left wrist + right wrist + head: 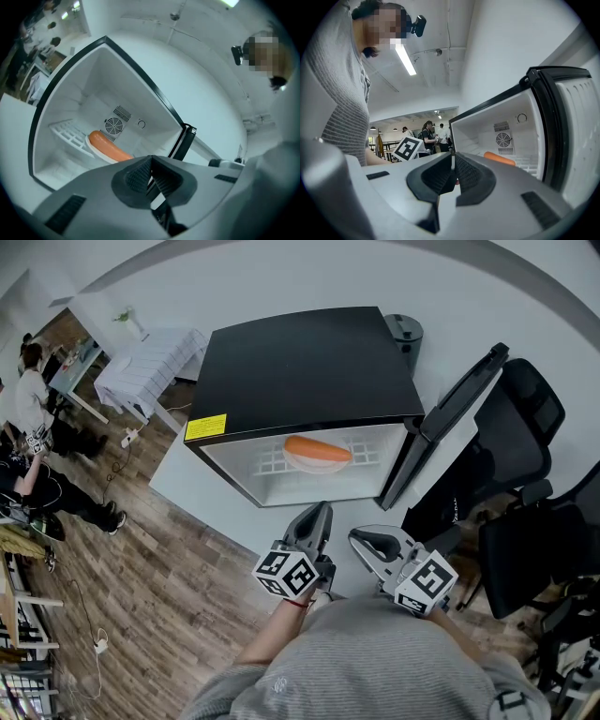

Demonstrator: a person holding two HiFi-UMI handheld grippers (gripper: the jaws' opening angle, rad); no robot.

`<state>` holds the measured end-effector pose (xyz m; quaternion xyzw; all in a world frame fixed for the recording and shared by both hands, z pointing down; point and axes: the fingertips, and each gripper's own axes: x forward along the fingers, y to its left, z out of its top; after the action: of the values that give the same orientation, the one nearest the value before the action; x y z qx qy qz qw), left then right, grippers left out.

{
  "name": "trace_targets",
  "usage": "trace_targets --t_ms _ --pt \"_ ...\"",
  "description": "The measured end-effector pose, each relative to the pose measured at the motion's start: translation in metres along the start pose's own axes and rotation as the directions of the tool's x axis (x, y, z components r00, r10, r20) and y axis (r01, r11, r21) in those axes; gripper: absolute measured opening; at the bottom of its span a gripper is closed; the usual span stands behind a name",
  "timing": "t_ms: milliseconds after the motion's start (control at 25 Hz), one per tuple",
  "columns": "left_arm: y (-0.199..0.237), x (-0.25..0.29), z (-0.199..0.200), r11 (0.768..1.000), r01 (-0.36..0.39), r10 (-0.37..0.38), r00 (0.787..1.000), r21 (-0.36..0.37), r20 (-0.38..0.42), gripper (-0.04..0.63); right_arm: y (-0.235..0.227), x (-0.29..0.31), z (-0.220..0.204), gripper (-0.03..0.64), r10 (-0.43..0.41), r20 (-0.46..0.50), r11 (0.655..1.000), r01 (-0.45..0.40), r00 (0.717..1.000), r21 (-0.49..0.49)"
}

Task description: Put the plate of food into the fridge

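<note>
The small black-topped fridge (pixel 300 362) stands open, its door (pixel 450 423) swung out to the right. On the wire shelf inside rests a white plate (pixel 317 463) with an orange sausage (pixel 317 448) on it, also seen as the sausage (pixel 110 146) in the left gripper view and the sausage (pixel 499 158) in the right gripper view. My left gripper (pixel 323 509) hangs just in front of the opening, shut and empty (pixel 151 161). The right gripper (pixel 361 540) is beside it, a little lower, with its jaws together and nothing between them (pixel 453 159).
Black office chairs (pixel 525 474) crowd the right side behind the open door. A white table (pixel 150 362) stands at the back left, and people (pixel 33 390) are on the wooden floor at the far left. The fridge sits on a white platform (pixel 202 493).
</note>
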<state>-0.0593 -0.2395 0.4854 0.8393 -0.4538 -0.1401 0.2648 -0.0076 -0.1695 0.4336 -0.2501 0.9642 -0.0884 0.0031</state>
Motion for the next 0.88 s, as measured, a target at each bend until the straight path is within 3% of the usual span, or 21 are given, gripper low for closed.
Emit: trace_targets --t_ms 200,400,880 --pt "-0.013 -0.005 -0.001 0.985 0.008 -0.004 1.000 0.172 -0.023 0.011 -0.006 0.000 -0.007 0.017 -0.020 -0.007 1.000 0.020 1.000 0.000" --pt "-0.031 -0.013 -0.005 0.953 0.037 -0.021 0.998 0.302 -0.055 0.011 -0.007 -0.001 -0.011 0.017 -0.022 -0.017 1.000 0.022 1.000 -0.004" --pt "-0.051 -0.022 -0.027 0.930 0.089 -0.044 0.990 0.356 -0.133 0.011 -0.011 -0.002 -0.013 0.017 -0.017 -0.018 1.000 0.017 1.000 -0.016"
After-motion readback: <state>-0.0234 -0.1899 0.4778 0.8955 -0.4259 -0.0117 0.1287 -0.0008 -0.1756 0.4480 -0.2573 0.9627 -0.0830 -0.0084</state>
